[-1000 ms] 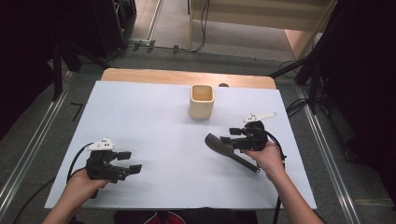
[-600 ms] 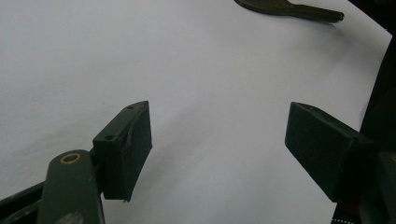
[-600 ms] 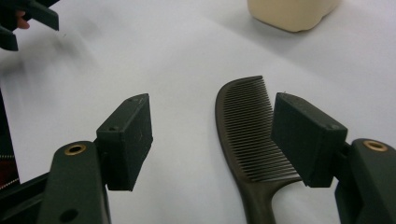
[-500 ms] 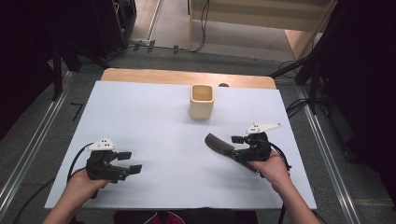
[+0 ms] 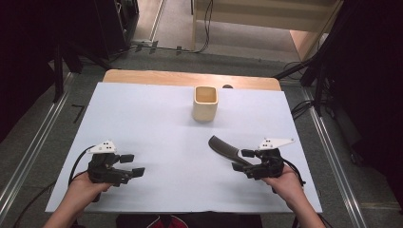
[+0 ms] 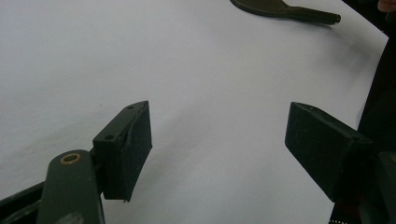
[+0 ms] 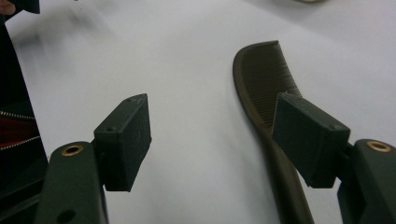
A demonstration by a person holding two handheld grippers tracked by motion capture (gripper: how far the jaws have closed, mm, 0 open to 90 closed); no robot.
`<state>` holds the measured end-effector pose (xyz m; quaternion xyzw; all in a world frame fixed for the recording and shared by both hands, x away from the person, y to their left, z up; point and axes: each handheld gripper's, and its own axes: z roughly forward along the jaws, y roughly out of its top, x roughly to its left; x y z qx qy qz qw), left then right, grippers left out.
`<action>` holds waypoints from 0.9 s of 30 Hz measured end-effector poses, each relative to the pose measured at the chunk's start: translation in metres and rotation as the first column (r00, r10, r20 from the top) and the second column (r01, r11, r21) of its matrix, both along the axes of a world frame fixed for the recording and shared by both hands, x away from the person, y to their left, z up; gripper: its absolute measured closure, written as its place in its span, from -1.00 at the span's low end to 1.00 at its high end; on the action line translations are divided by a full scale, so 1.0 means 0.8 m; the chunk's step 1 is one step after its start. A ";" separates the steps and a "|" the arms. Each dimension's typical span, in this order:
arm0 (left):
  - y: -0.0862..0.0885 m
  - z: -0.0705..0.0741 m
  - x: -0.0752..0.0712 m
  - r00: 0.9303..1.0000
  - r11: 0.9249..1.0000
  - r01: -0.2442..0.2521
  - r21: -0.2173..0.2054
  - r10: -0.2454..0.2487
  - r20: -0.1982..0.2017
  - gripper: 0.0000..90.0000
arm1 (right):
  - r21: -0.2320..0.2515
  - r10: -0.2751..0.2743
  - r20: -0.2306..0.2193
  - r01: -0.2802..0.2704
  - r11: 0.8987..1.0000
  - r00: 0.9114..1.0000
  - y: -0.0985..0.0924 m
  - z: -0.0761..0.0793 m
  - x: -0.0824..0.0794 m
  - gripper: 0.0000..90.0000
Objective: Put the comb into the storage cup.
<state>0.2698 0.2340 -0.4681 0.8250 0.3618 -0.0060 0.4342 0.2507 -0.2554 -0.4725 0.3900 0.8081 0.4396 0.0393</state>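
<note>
We find the comb [image 5: 224, 147] lying flat on the worktop [image 5: 157, 118] near its right edge, unheld. The right gripper [image 5: 244, 162], jaws spread and just widened, hovers over its handle. The left gripper [image 5: 133, 165] idles spread near the front-left corner. The beige cup [image 5: 206, 103] stands empty; any placing is not yet done.

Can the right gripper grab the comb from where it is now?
Probably yes. The right gripper has its jaws open, and the comb lies flat on the white sheet right beside one jaw, not yet between them. Nothing lies in the way; a small sideways shift should do.
</note>
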 end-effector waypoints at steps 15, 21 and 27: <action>-0.001 0.000 0.000 1.000 1.000 0.006 0.000 -0.006 -0.001 -0.47 | -0.012 -0.024 -0.012 0.024 1.000 1.000 -0.007 -0.015 -0.005 -0.42; -0.001 0.000 0.000 1.000 1.000 0.007 -0.002 -0.007 -0.002 -0.47 | -0.026 -0.010 -0.029 0.009 1.000 1.000 -0.005 -0.015 -0.004 -0.42; -0.002 0.000 0.000 1.000 1.000 0.005 -0.002 -0.005 -0.001 -0.47 | -0.023 -0.019 0.008 0.019 1.000 1.000 -0.014 -0.005 0.001 -0.44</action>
